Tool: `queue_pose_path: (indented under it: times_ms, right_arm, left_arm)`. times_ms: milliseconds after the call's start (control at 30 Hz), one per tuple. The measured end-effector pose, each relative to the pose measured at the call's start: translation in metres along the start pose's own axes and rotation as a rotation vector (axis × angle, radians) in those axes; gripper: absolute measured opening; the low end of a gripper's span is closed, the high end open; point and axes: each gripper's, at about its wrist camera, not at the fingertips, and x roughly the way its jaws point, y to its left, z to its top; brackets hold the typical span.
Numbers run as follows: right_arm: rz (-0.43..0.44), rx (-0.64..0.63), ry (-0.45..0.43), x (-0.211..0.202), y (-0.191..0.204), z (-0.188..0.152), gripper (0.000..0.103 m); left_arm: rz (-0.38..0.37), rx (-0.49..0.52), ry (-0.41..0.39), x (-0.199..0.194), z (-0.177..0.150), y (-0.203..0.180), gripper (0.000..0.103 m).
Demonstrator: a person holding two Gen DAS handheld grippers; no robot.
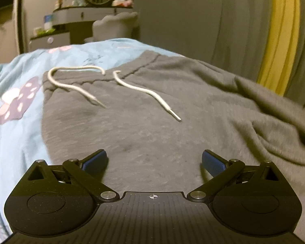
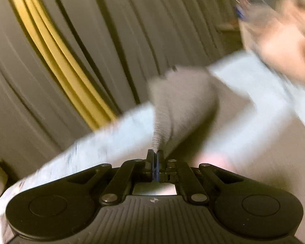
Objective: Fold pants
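Grey sweatpants [image 1: 152,109] lie spread on a light blue bedsheet [image 1: 16,138], waistband at the far side with two white drawstring ends [image 1: 144,90] lying loose on the fabric. My left gripper [image 1: 154,158] hovers low over the seat of the pants, jaws wide open and nothing between the blue pads [image 1: 211,160]. In the blurred right wrist view, my right gripper [image 2: 155,152] is shut on the ribbed cuff of a grey pant leg [image 2: 181,97], which stretches away from the pads over the sheet [image 2: 111,134].
Grey curtains with a yellow strip [image 1: 278,40] hang behind the bed. A dressing table [image 1: 85,14] with small items and a pale chair [image 1: 116,26] stand at the far left. A blurred pinkish pillow or bedding [image 2: 282,40] lies at the upper right.
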Motion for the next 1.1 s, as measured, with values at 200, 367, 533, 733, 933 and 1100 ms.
queue_pose_path:
  times_ms: [200, 367, 533, 733, 933, 1100]
  right_arm:
    - [-0.189, -0.02, 0.127, -0.027, -0.041, -0.061, 0.006]
    - [-0.231, -0.361, -0.087, -0.025, 0.014, -0.045, 0.06]
    - [-0.241, -0.445, -0.02, 0.022, 0.023, -0.054, 0.059]
    - [-0.281, -0.355, -0.069, 0.033, -0.011, -0.038, 0.004]
    - [-0.288, -0.251, -0.097, 0.037, -0.033, -0.029, 0.004]
    - [-0.294, -0.267, -0.11, 0.039, -0.032, -0.03, 0.005]
  left_arm:
    - [-0.025, 0.008, 0.006, -0.011, 0.01, 0.005, 0.103]
    - [-0.052, 0.033, -0.024, -0.025, 0.031, 0.004, 0.103]
    - [-0.132, 0.07, -0.055, -0.019, 0.081, -0.021, 0.103]
    - [-0.232, -0.011, 0.062, 0.045, 0.142, -0.056, 0.1]
    - [-0.218, 0.015, 0.213, 0.13, 0.175, -0.102, 0.079]
    - [-0.194, -0.057, 0.313, 0.185, 0.185, -0.115, 0.081]
